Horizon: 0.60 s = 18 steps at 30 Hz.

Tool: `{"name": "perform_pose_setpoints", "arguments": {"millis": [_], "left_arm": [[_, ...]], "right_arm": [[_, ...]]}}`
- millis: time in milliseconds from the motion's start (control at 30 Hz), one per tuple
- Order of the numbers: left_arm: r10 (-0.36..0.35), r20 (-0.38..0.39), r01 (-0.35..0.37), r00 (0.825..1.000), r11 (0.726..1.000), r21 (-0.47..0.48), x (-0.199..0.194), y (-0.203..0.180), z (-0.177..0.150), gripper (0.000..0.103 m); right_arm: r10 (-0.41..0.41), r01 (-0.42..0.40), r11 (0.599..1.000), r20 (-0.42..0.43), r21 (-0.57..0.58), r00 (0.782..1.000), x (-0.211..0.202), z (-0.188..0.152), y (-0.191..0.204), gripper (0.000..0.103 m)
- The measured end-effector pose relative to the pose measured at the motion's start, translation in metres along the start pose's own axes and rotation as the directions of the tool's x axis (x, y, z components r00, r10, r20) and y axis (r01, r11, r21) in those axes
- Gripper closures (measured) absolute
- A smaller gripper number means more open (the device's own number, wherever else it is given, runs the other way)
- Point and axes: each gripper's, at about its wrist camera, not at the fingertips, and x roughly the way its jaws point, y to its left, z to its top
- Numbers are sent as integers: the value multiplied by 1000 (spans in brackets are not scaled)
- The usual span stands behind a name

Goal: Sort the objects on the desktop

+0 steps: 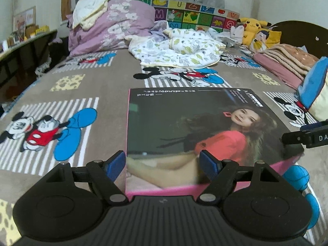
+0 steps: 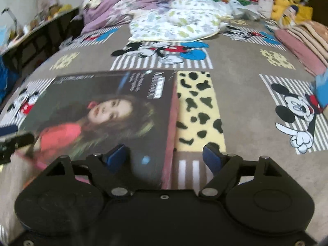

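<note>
A flat box [image 1: 205, 127] with pink sides and a printed photo of a woman in a red top on its lid lies on the bed [image 1: 98, 82], on a grey-brown cover printed with cartoon mice (the lettering on the lid is too small to read). The left hand-held gripper [image 1: 162, 164] has its blue pads spread wide over the box's near edge, not gripping it. The right hand-held gripper [image 2: 165, 156] is also spread wide, straddling the box's right edge, one pad above the lid and the other over the cover. Farther back lie a leaf-print quilt [image 1: 176, 47], a purple floral duvet [image 1: 114, 24] and a yellow plush toy [image 1: 253, 27].
</note>
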Motion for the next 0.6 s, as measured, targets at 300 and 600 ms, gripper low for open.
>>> {"name": "perform_pose_setpoints", "arguments": {"millis": [300,600], "left_arm": [[16,39,-16,999,1000,-6,-57,-15,-15,25],[36,95,-37,995,999,0,-119,-30,-26,24]], "right_arm": [[44,-49,996,62,77,997,-65,-7,6,20],[33,-34,999,109,4,994,-124,-35,35,7]]}}
